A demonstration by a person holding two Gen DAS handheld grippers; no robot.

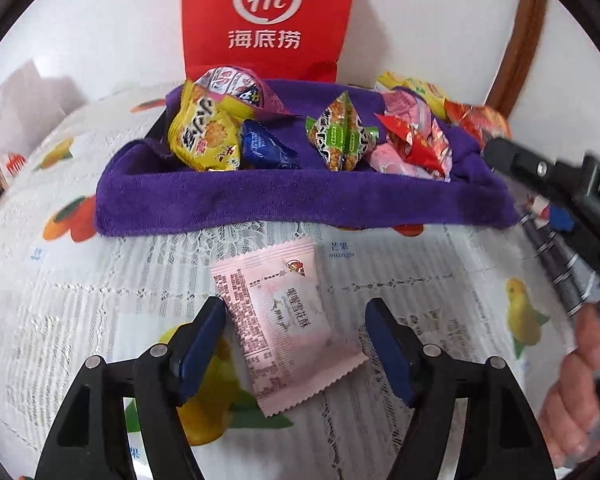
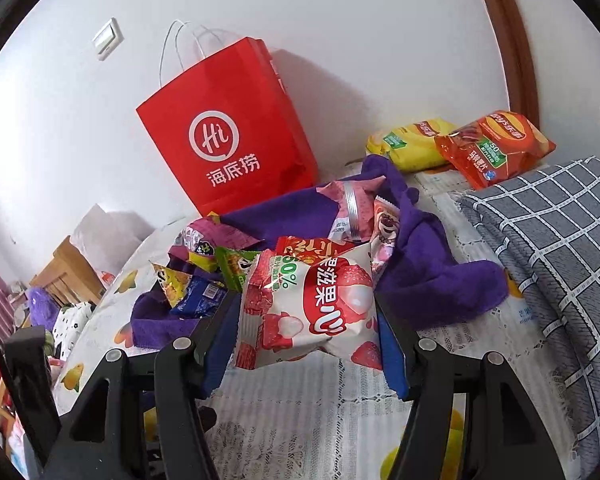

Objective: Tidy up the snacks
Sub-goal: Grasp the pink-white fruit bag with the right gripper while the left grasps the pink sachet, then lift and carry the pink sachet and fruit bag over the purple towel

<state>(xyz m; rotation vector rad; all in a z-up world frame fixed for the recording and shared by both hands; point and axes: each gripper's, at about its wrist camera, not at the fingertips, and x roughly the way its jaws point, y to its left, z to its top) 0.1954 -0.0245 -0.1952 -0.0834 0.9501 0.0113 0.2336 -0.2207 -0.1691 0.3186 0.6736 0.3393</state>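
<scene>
Item 1, left gripper (image 1: 296,344): jaws are standing about half open, straddling a flat pink snack packet (image 1: 278,328) that is lying on the fruit-print tablecloth (image 1: 80,300). The left pad is sitting just beside the packet's left edge, possibly touching; the right pad is standing clear of it. Nothing is being gripped.

Item 2, right gripper (image 2: 306,320): jaws are pressing on a white-and-red lychee candy bag (image 2: 312,304), holding it above the tablecloth, just short of the pile ahead.

Item 3, purple towel (image 1: 300,200): lying directly ahead of the left gripper, holding a heap of snacks, among them a yellow cracker packet (image 1: 204,136), a blue packet (image 1: 266,146) and a green triangular packet (image 1: 340,136). A red paper bag (image 1: 268,16) is standing behind it against the wall. Chip bags (image 2: 496,148) are lying beyond the towel, ahead and to the right of the right gripper.

Risks:
- The pink packet is lying askew between the pads; closing now is likely pinching one corner, so it is liable to swivel or slip out on lifting.
- Being thin and flat, it is also at risk of sliding on the cloth, or the pads catching the lace.
- The lychee bag is puffy and glossy; a light squeeze is risking slippage, a hard one crushing.
- The heap is already crowding the towel's rim; an added packet is liable to knock others off.
</scene>
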